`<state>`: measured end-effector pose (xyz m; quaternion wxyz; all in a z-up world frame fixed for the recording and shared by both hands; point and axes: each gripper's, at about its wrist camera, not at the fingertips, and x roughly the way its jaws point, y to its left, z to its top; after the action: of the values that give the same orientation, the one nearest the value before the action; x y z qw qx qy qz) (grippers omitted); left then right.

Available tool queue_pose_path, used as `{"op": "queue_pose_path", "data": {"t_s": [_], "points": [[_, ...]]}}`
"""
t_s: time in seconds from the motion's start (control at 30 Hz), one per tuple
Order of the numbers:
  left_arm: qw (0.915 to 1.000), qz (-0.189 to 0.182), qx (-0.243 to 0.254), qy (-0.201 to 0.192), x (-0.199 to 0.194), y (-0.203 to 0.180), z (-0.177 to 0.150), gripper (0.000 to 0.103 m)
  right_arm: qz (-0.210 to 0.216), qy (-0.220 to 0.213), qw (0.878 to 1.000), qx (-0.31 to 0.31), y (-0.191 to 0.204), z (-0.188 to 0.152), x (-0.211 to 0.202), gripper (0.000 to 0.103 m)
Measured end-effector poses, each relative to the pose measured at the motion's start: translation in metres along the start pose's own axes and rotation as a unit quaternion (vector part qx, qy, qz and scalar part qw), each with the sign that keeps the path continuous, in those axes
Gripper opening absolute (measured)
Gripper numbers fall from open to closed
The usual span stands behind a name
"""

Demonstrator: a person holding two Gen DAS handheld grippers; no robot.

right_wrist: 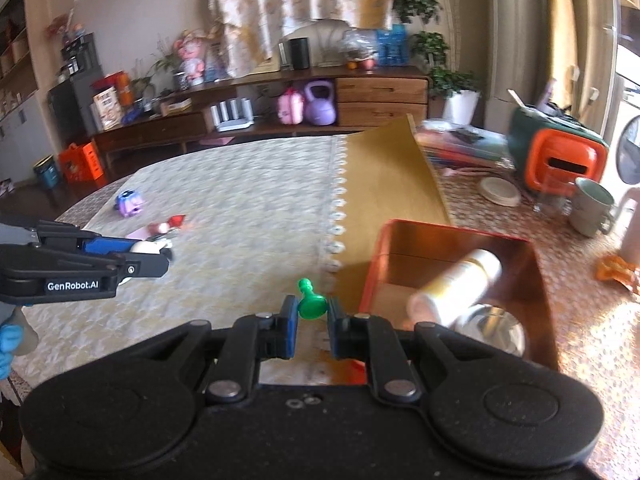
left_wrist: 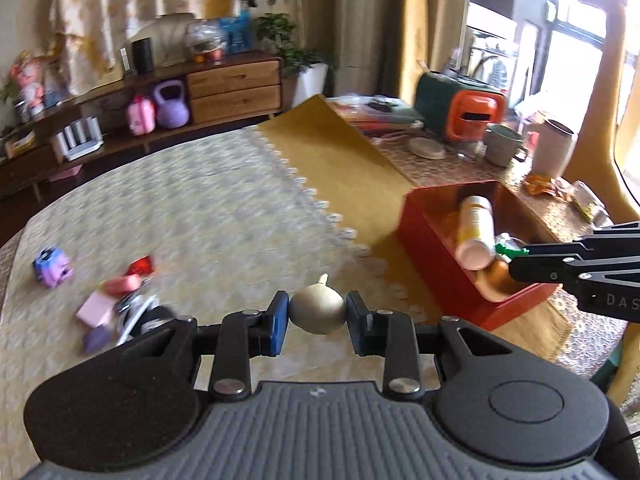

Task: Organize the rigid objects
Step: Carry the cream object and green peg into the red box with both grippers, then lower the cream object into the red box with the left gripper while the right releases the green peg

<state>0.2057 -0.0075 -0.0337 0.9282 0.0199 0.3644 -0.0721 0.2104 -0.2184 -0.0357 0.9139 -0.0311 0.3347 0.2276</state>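
I see the table (left_wrist: pixel 180 208) under a pale patterned cloth, with the red box (left_wrist: pixel 432 248) to my right holding a white bottle (left_wrist: pixel 476 236). My left gripper (left_wrist: pixel 317 322) clamps a beige onion-shaped piece (left_wrist: pixel 318 309) above the cloth. My right gripper (right_wrist: pixel 312 320) pinches a small green peg (right_wrist: pixel 310 300) just left of the box.

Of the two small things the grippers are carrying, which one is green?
The green pawn-shaped piece, pinched between the right gripper's fingers. The left gripper carries a beige, onion-shaped piece instead, rounder and with a short stem.
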Motion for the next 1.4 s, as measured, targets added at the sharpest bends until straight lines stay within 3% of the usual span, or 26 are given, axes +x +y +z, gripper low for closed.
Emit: {"op": "queue_pose_path", "data": {"t_s": [0.37, 0.7, 1.0, 1.4], "points": [[0.9978, -0.037, 0.052, 0.015, 0.036, -0.081, 0.022, 0.03, -0.031, 0.006, 0.999, 0.023, -0.06, -0.017, -0.012, 0.014], [0.9941, -0.071, 0.066, 0.048, 0.076, -0.131, 0.036, 0.03, -0.048, 0.014, 0.998, 0.038, -0.111, -0.024, -0.005, 0.014], [0.9908, -0.065, 0.079, 0.088, 0.119, -0.16, 0.045, 0.03, -0.05, 0.018, 0.997, 0.06, -0.142, -0.02, 0.016, 0.014], [0.9869, -0.055, 0.081, 0.129, 0.15, -0.169, 0.038, 0.03, -0.052, 0.046, 0.997, 0.034, -0.141, -0.022, 0.051, 0.014]]}}
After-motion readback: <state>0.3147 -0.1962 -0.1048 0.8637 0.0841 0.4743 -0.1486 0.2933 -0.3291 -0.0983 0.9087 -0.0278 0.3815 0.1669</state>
